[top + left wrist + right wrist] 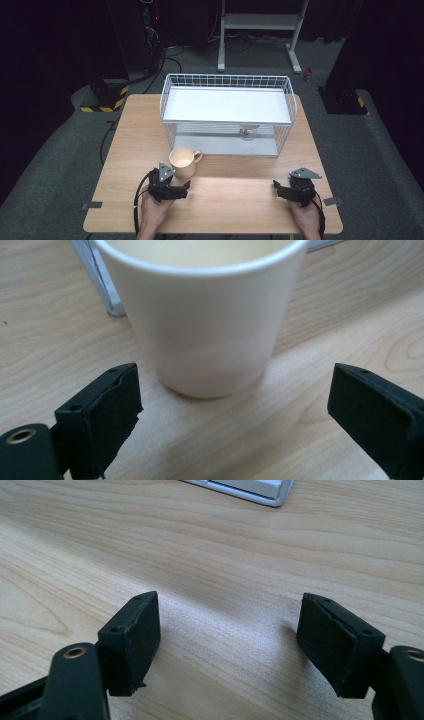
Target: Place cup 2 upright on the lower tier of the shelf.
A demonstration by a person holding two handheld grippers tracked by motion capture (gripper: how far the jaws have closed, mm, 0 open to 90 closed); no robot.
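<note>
Cream mug [207, 315]: smooth, tapered, glossy.

One mug [183, 161], one wire rack [227, 114], two grippers.

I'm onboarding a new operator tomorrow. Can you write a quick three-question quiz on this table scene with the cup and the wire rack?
1. True or false: the left gripper is clamped on the cream cup.
2. Where does the cup stand? A) on the rack's upper shelf B) on the wooden table, in front of the white wire rack C) between the right gripper's jaws
3. What lies between the jaws of the right gripper?

Key
1. False: the jaws stand open, and the cup is just ahead of them, untouched.
2. B
3. Nothing but bare tabletop.
</note>
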